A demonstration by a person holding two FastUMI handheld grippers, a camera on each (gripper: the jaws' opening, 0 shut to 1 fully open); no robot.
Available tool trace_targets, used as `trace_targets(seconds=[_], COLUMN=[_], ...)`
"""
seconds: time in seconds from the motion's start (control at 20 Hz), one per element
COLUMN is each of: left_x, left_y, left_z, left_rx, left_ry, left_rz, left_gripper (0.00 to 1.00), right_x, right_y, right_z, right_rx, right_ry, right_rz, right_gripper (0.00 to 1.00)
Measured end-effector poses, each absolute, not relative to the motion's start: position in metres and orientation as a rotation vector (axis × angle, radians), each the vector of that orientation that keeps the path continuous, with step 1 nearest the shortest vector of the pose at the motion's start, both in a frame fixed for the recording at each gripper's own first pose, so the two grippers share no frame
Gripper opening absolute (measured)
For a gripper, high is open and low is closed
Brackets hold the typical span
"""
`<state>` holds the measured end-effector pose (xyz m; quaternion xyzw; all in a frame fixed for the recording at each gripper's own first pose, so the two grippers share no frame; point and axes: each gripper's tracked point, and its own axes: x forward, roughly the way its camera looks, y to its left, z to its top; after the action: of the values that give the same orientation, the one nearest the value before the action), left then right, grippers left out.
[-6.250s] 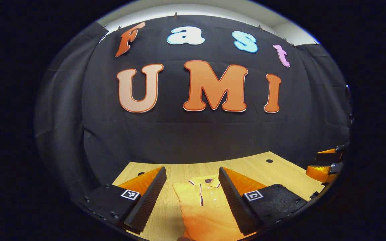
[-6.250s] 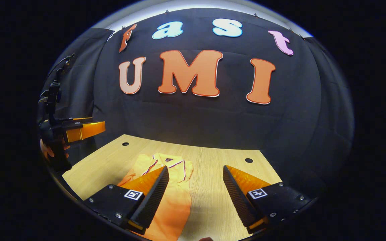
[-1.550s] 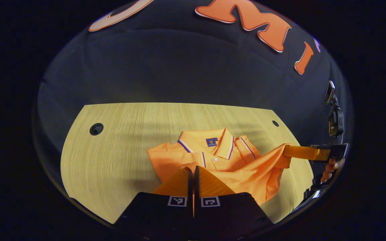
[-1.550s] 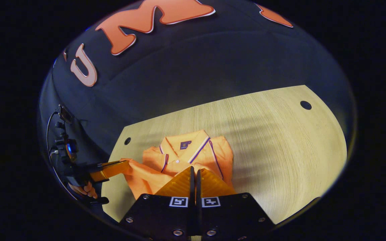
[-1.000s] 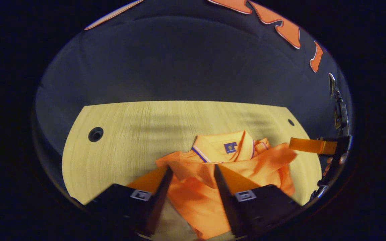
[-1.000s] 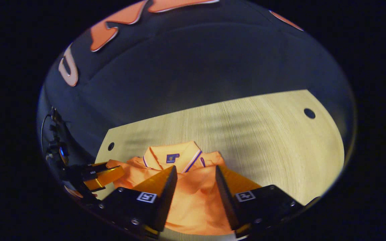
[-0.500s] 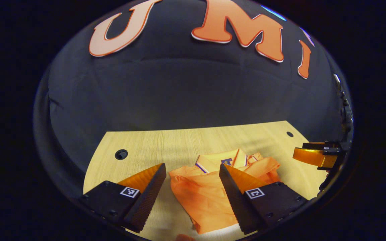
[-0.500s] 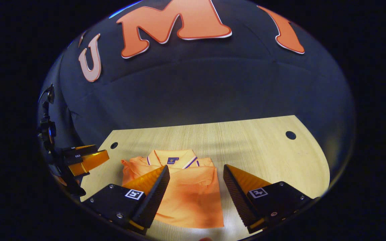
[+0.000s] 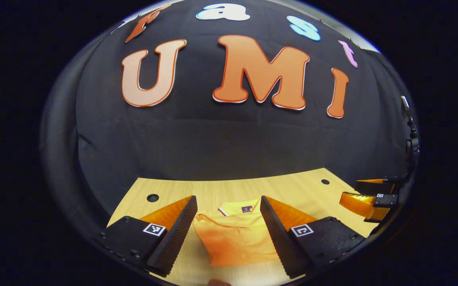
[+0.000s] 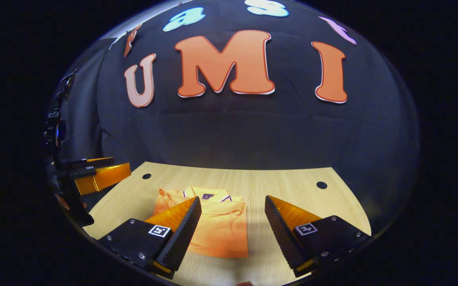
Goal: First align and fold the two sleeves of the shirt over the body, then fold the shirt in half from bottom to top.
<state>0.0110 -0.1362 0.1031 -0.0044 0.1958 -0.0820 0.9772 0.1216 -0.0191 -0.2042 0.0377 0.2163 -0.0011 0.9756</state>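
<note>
both tongs had moved up and back from the shirt since the earlier pictures. a little more than a second before, each pair was closed on the lower hem and carried it toward the collar. after that they opened and let the cloth fall, and in this moment they were lifted away from it.

in the left gripper view, the left tongs stood wide open at the bottom of the frame, holding nothing. the shirt lay flat on the table and showed between the two fingers, with the collar at its far end. the right tongs hung at the lower right edge of this frame, well apart from the cloth; there i could not tell how wide they stood.

in the right gripper view, the right tongs were also wide open and empty. the shirt lay in the lower middle as a short, nearly square packet, and its collar showed above the folded edge. the left tongs were at the left edge, above the corner of the table, not touching anything.

to my judgement, this meant the fold from bottom to top was done, because the hem lay just below the collar and no sleeves stuck out at the sides. the left side of the packet looked a little uneven near the shoulder. i think the task was nearly complete, and perhaps only a small smoothing was left.
</note>
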Motion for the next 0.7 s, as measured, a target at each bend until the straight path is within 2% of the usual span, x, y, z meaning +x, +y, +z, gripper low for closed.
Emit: trace_targets(seconds=[0.4,0.7], left_x=[-0.061,-0.106], left_y=[-0.148,-0.152], left_z=[0.158,0.169], left_rx=[-0.021,-0.013], left_ry=[0.246,0.187], left_rz=[-0.11,-0.064], left_gripper=[0.98,0.98], right_x=[0.065,0.041], right_y=[-0.007,-0.008], right_z=[-0.155,-0.142], right_rx=[0.002,0.018], right_ry=[0.276,0.19], right_rz=[0.047,0.043], right_gripper=[0.98,0.97])
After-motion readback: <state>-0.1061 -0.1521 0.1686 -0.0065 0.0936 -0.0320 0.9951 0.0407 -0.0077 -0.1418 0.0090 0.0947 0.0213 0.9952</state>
